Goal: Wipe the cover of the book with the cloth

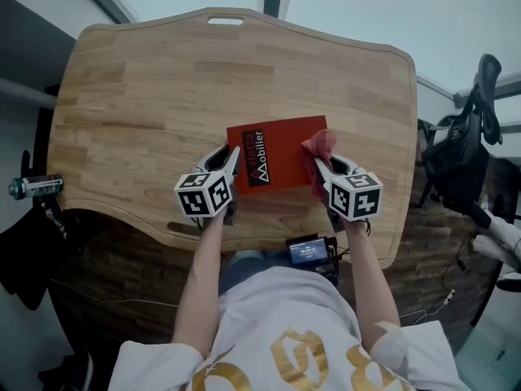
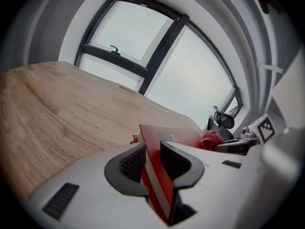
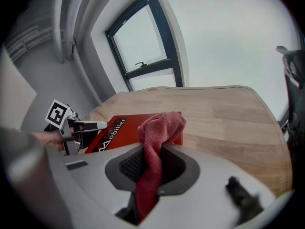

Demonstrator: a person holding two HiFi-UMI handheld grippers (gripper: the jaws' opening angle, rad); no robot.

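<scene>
- Your white shirt (image 1: 277, 332) with gold print is closest to the lens, on the near side of the book, with both bare forearms reaching from it toward the book.
- The red book (image 1: 281, 149) lies cover up on the wooden table (image 1: 146, 96), white lettering along its left part.
- Your left gripper (image 1: 231, 160) is at the book's left edge, jaws clamped on that edge; the left gripper view shows the red cover and pale page block pinched between both pads.
- Your right gripper (image 1: 319, 163) is at the book's right edge, jaws closed on the red cloth (image 1: 320, 143).
- The cloth sticks out past the jaw tips in a bunched wad sitting over the book's right edge; whether it presses on the cover can't be told.
- A small device (image 1: 309, 251) with a lit screen sits just nearer you than the book, at the table's edge.
- A black chair (image 1: 464, 153) stands well right of the book, off the table.
</scene>
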